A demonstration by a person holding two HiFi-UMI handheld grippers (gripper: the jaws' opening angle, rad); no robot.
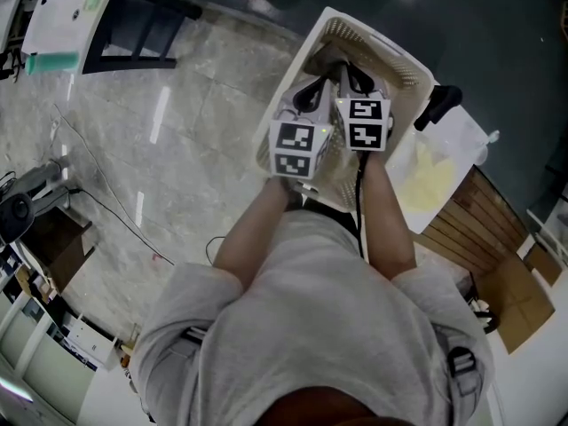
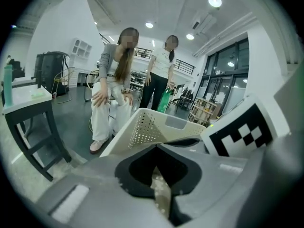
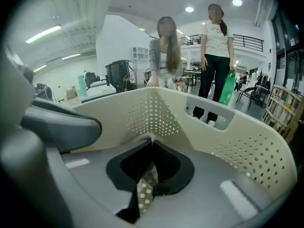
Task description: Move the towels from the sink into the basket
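Polka-dotted towel (image 3: 145, 191) pinched in left gripper (image 2: 156, 151) and right gripper (image 3: 151, 142), perforated cream basket (image 3: 156, 113)

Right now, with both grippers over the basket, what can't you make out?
The basket floor: in the head view the left gripper and right gripper cover most of it; the gripper views show only its walls.
The towel: only a dotted strip shows between the fingers in each gripper view; the rest is hidden under the gripper bodies, so one towel or two, I cannot tell.
The sink: in no view.
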